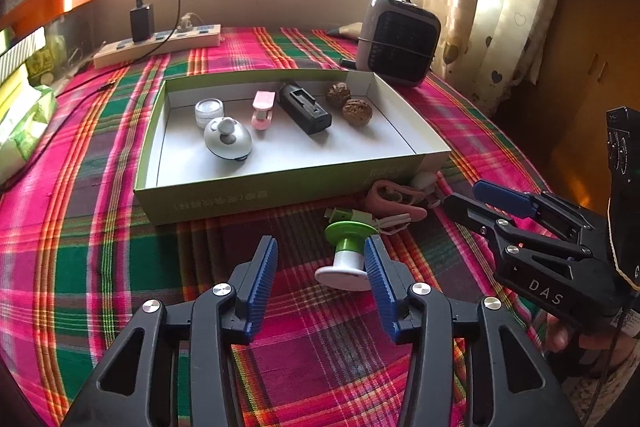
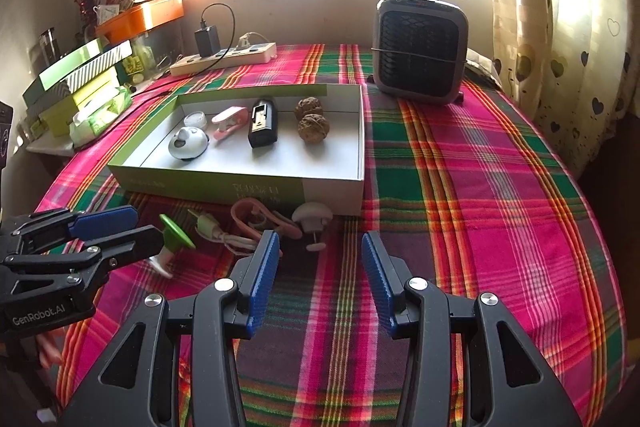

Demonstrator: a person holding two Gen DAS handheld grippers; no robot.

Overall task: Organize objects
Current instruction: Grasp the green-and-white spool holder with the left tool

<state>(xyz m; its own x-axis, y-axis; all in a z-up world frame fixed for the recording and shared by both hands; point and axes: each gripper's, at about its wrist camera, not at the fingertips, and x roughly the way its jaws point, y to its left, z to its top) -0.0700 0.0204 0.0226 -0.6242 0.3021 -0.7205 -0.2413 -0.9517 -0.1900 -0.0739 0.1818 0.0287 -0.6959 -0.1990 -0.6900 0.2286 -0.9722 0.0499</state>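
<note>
Green-and-white spool-shaped piece: green flared disc at one end, white waist, white round foot. It lies tipped on its side on the tablecloth, in front of the box, just inside the left gripper. The jaws are spread; the right pad sits against or very near the piece's side, the left pad stands clear. No pinch visible.

Right gripper hangs over bare cloth with jaws spread, nothing between them. Ribbed blue pads and black angular frames on both.

Just beyond, against the box's front wall: a coiled white cable with green plug, a pink looped item, a white mushroom-shaped piece with a thin stem.

Box: shallow cardboard tray, green outside, white inside. It holds a glossy grey-white dome, a small white round jar, a pink clip-like item, a black rectangular device and two wrinkled brown walnuts, side by side and close together.

Surface: woven plaid in pink, green and orange stripes, slightly creased.

Room: a grey fan heater with dark mesh grille behind the box to the right; a cream power strip with a black adapter plugged in along the wall; barred window, strongly backlit; cream curtain with heart cut-outs; stacked green boxes and an orange tray on the left side.
</note>
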